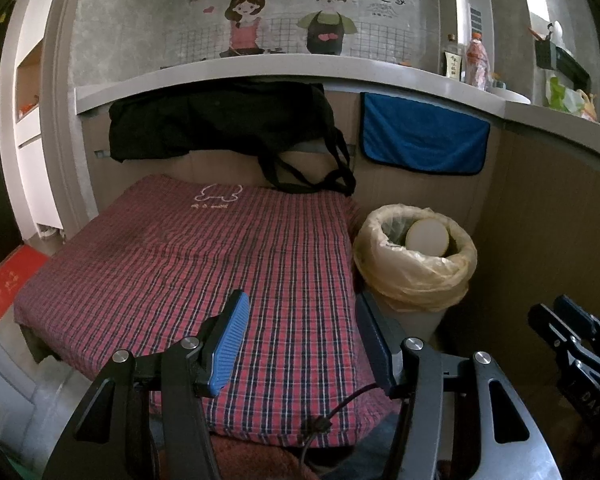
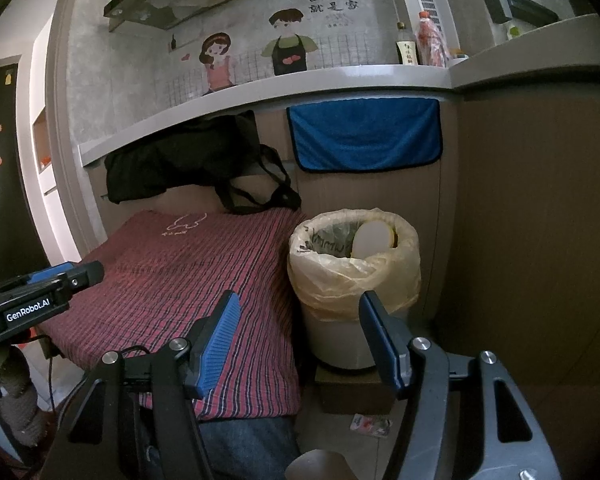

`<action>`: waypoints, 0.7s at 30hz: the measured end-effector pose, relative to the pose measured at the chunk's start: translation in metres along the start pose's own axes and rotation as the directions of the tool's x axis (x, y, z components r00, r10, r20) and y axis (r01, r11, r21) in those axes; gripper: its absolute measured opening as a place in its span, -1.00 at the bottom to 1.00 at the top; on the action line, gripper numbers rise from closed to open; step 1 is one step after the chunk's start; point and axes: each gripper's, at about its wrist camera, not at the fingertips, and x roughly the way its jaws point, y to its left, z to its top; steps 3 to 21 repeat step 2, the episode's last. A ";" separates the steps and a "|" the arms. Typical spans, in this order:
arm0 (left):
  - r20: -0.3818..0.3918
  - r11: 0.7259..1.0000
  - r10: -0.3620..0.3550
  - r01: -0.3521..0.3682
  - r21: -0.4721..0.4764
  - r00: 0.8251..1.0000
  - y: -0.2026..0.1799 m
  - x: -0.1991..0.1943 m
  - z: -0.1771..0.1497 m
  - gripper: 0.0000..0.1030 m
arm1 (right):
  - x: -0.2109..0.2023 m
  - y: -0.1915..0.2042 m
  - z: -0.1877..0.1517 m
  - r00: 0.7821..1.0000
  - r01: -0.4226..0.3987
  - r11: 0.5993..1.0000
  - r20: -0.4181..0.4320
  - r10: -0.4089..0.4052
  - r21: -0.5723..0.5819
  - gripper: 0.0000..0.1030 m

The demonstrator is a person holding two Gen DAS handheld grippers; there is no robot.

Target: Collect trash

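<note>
A grey trash bin with a yellowish bag liner stands on a low box right of a red plaid cushion. A white round cup and dark trash lie inside it. The bin also shows in the left wrist view. My left gripper is open and empty above the cushion. My right gripper is open and empty, just in front of the bin. A small wrapper lies on the floor below the bin. A brown paper cup sits at the bottom edge.
A black bag and a blue towel hang below the grey counter. Bottles stand on the counter. A brown cabinet wall is on the right. The right gripper shows in the left wrist view.
</note>
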 end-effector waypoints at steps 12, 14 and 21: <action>-0.002 1.000 0.000 0.000 -0.006 1.000 -0.001 0.000 0.000 0.09 | 0.000 0.000 0.000 1.000 -0.002 1.000 -0.003 0.002 0.001 0.15; -0.002 1.000 0.000 0.000 -0.006 1.000 -0.001 0.000 0.000 0.09 | 0.000 0.000 0.000 1.000 -0.002 1.000 -0.003 0.002 0.001 0.15; -0.002 1.000 0.000 0.000 -0.006 1.000 -0.001 0.000 0.000 0.09 | 0.000 0.000 0.000 1.000 -0.002 1.000 -0.003 0.002 0.001 0.15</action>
